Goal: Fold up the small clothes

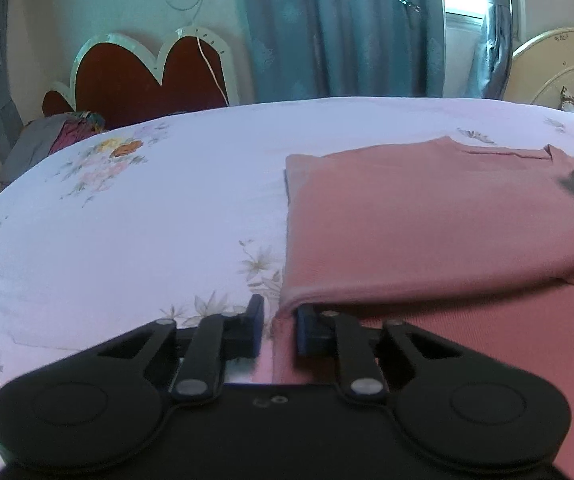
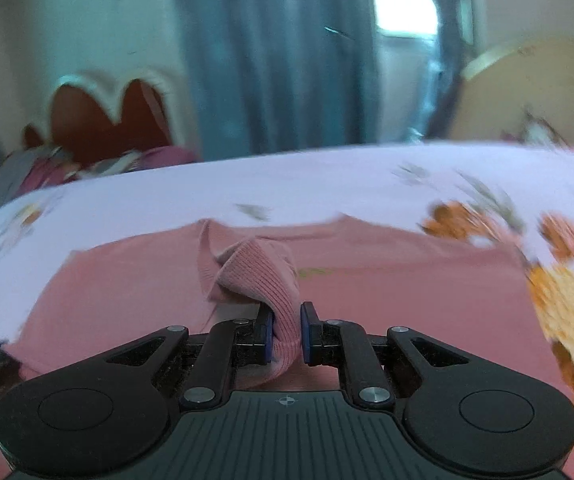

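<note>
With the pink garment spread near the bed's edge, I clamped the left gripper on its hem and the right gripper on its ribbed cuff, ready to fold.

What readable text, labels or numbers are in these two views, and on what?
None can be read.
Pink garment: a small yellow-green mark on the fabric, too blurred to tell if it is lettering.
Cream round panel: a tiny dark mark near its top, too small to read.
Left gripper body: only small embossed circles, no letters.
Right gripper body: only a small crosshair symbol, no letters.
</note>
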### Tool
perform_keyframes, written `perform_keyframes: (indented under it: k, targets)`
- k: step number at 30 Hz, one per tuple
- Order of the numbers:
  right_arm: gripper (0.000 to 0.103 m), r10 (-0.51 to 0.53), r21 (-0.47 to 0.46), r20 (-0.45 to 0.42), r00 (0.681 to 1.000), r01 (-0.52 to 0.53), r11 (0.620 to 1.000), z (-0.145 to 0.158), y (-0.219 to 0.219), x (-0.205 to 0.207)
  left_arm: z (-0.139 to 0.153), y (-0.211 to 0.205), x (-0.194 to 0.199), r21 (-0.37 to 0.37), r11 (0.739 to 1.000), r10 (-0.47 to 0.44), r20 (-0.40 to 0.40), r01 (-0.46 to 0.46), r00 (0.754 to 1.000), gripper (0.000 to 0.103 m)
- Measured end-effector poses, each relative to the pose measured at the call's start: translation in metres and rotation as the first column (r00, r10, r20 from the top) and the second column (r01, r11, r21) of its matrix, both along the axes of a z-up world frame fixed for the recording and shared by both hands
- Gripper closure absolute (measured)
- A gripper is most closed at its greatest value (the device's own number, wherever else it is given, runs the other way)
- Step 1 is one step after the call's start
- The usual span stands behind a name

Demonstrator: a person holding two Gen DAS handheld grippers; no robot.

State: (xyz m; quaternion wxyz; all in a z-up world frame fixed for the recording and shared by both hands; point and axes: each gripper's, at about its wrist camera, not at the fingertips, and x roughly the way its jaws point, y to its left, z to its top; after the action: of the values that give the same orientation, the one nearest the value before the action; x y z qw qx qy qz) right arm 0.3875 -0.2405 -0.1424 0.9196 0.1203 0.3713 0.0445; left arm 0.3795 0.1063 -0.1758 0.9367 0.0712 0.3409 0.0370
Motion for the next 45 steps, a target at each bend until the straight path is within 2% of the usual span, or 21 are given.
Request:
perform_keyframes:
  k: [2, 4, 5, 7, 9, 12, 15, 21, 24, 28, 30, 32, 35, 37, 39, 41, 42, 45]
  targets:
    - [0.09, -0.005, 0.064, -0.081, 0.997, 0.01, 0.998, -0.016, -0.012, 0.001, 0.0, 0.004, 0.002, -0.044, 0.999, 0.02, -0.002, -0.021, 1.0, 0.092]
    - [0.09, -0.019, 0.141, -0.103, 0.994, 0.033, 0.989, -0.022, -0.022, -0.002, 0.004, 0.011, 0.002, -0.098, 0.994, 0.055, 0.002, -0.055, 0.998, 0.092]
    - [0.09, -0.041, 0.164, -0.098, 0.994, 0.057, 0.985, -0.022, -0.028, -0.004, 0.005, 0.013, 0.0, -0.101, 0.993, 0.062, 0.01, -0.06, 0.998, 0.092]
    - [0.09, -0.07, 0.153, -0.101, 0.992, 0.085, 0.985, -0.024, -0.037, -0.004, 0.001, 0.014, -0.003, -0.096, 0.994, 0.057, 0.006, -0.056, 0.998, 0.092]
    - [0.09, -0.051, 0.147, -0.14, 0.989, 0.072, 0.987, -0.031, -0.043, -0.001, -0.001, 0.015, -0.004, -0.098, 0.994, 0.058, 0.009, -0.056, 0.998, 0.092]
    - [0.09, -0.072, 0.144, -0.134, 0.988, 0.091, 0.985, -0.028, -0.055, -0.004, 0.003, 0.021, 0.0, -0.15, 0.985, 0.079, -0.013, -0.08, 0.997, 0.092]
    - [0.09, -0.068, 0.064, -0.144, 0.987, 0.078, 0.995, -0.026, -0.052, -0.012, 0.004, 0.02, 0.001, -0.134, 0.989, 0.065, -0.018, -0.067, 0.998, 0.092]
    - [0.09, -0.017, 0.056, -0.135, 0.991, 0.024, 0.998, -0.024, -0.053, -0.02, 0.004, 0.017, -0.001, -0.125, 0.99, 0.057, -0.024, -0.06, 0.998, 0.092]
    - [0.09, -0.015, 0.101, -0.163, 0.987, 0.031, 0.994, -0.031, -0.055, -0.016, 0.003, 0.015, 0.0, -0.122, 0.99, 0.063, -0.025, -0.065, 0.998, 0.092]
    - [0.09, 0.013, 0.09, -0.159, 0.987, 0.002, 0.996, -0.029, -0.051, -0.017, 0.003, 0.013, 0.0, -0.104, 0.993, 0.059, -0.027, -0.061, 0.998, 0.091]
    - [0.091, 0.024, 0.055, -0.143, 0.989, -0.016, 0.998, -0.025, -0.048, -0.019, 0.004, 0.012, 0.0, -0.095, 0.993, 0.062, -0.03, -0.064, 0.998, 0.089]
    - [0.098, 0.024, 0.026, -0.135, 0.991, -0.021, 0.999, -0.024, -0.048, -0.022, 0.003, 0.011, 0.0, -0.086, 0.994, 0.061, -0.03, -0.063, 0.998, 0.089]
    - [0.098, 0.051, 0.028, -0.17, 0.984, -0.047, 0.998, -0.029, -0.051, -0.022, 0.004, 0.007, 0.0, -0.055, 0.997, 0.054, -0.034, -0.056, 0.998, 0.088]
    - [0.098, 0.063, 0.022, -0.157, 0.986, -0.06, 0.998, -0.023, -0.052, -0.022, 0.005, 0.007, 0.001, -0.057, 0.997, 0.055, -0.042, -0.057, 0.998, 0.085]
    - [0.088, 0.049, 0.038, -0.135, 0.99, -0.044, 0.998, -0.016, -0.057, -0.024, 0.008, 0.009, 0.0, -0.063, 0.996, 0.065, -0.047, -0.068, 0.997, 0.078]
    - [0.04, 0.032, 0.031, -0.102, 0.994, -0.029, 0.999, -0.01, -0.06, -0.026, 0.01, 0.012, -0.001, -0.075, 0.995, 0.068, -0.055, -0.072, 0.996, 0.075]
    - [0.035, 0.027, 0.019, -0.086, 0.996, -0.026, 0.999, -0.006, -0.06, -0.026, 0.012, 0.013, -0.003, -0.076, 0.994, 0.068, -0.056, -0.072, 0.996, 0.075]
    - [0.035, 0.038, 0.007, -0.074, 0.997, -0.037, 0.999, -0.001, -0.059, -0.021, 0.019, 0.015, -0.007, -0.079, 0.995, 0.061, -0.049, -0.065, 0.997, 0.073]
